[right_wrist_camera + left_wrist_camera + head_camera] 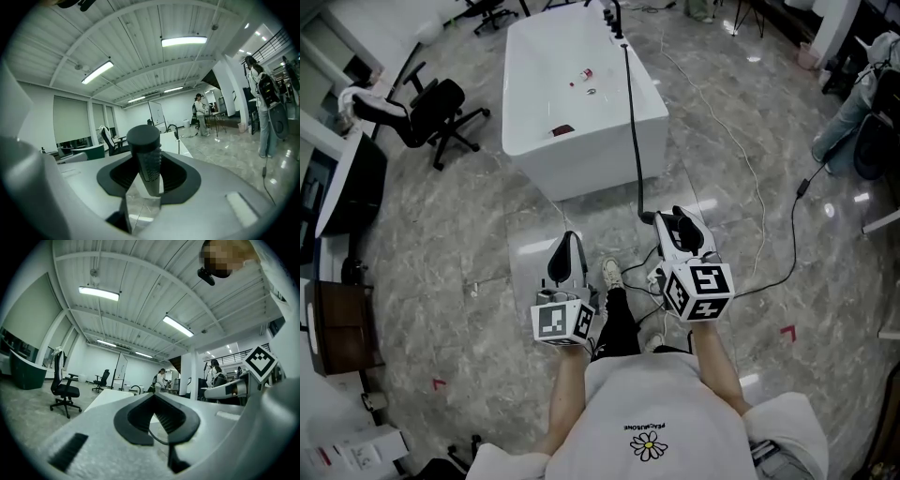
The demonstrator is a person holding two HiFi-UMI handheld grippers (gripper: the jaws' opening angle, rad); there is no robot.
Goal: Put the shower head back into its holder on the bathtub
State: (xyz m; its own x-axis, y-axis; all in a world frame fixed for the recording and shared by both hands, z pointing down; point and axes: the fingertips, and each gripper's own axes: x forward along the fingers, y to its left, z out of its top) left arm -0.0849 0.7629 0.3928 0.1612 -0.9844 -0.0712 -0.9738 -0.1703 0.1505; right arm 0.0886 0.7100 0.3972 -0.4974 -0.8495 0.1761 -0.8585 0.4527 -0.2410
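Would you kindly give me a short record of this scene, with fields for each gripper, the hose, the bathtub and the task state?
left gripper: shut, empty
right gripper: shut on the black shower head
hose: black, runs from the right gripper to the far end of the bathtub
bathtub: white, on the floor ahead of the person
task state: shower head not yet in its holder

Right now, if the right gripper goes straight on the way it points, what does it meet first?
Probably the near end of the white bathtub, across a stretch of floor; depth is unclear.
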